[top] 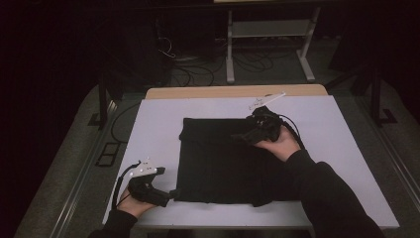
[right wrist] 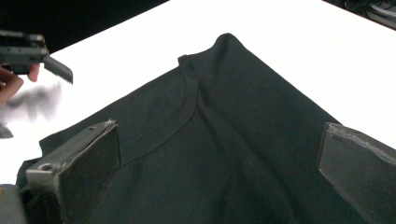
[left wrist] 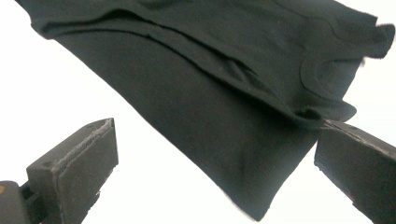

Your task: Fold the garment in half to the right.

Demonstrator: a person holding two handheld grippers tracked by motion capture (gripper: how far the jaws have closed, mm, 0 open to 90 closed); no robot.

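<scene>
Both tongs, left (left wrist: 215,163) and right (right wrist: 219,172), gape open over folded black shirt (top: 223,158).

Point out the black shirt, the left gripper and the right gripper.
black shirt (top: 218,163): high view, middle of the cloth.
left gripper (top: 171,194): high view, between its fingertips.
right gripper (top: 236,138): high view, between its fingertips.

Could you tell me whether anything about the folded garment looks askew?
Mostly tidy, but the garment is not square: its near right corner hangs lower than the rest of the near edge. Both grippers, left and right, are open.
</scene>
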